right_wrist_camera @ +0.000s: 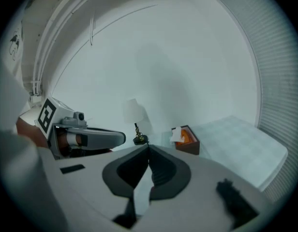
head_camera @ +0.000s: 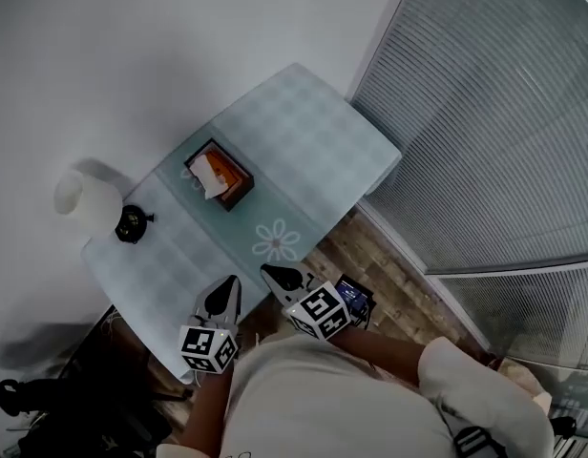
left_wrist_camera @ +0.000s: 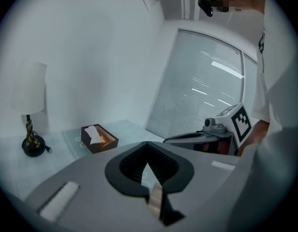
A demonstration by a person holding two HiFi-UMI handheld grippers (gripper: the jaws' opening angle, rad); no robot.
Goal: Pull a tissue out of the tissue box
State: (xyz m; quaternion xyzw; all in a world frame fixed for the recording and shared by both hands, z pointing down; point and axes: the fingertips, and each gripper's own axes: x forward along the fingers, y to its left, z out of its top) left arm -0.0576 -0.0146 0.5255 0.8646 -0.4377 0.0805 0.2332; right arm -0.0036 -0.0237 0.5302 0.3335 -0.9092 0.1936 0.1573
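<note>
A brown tissue box (head_camera: 220, 176) stands in the middle of a small table (head_camera: 313, 132) with a pale checked cloth; a white tissue (head_camera: 204, 172) sticks up out of its orange inside. Both gripper views show the tissue box (left_wrist_camera: 98, 138) (right_wrist_camera: 186, 140) well ahead of the jaws. My left gripper (head_camera: 226, 291) and right gripper (head_camera: 273, 275) hover side by side over the table's near edge, well short of the box. Both point toward it. The left gripper (left_wrist_camera: 148, 144) has its jaws together with nothing between them. So does the right gripper (right_wrist_camera: 149, 146).
A white-shaded lamp (head_camera: 83, 197) with a black base (head_camera: 132, 224) stands at the table's left end. Window blinds (head_camera: 504, 103) run along the right. A strip of wooden floor (head_camera: 389, 265) lies between table and window. Dark clutter (head_camera: 46, 399) sits low at the left.
</note>
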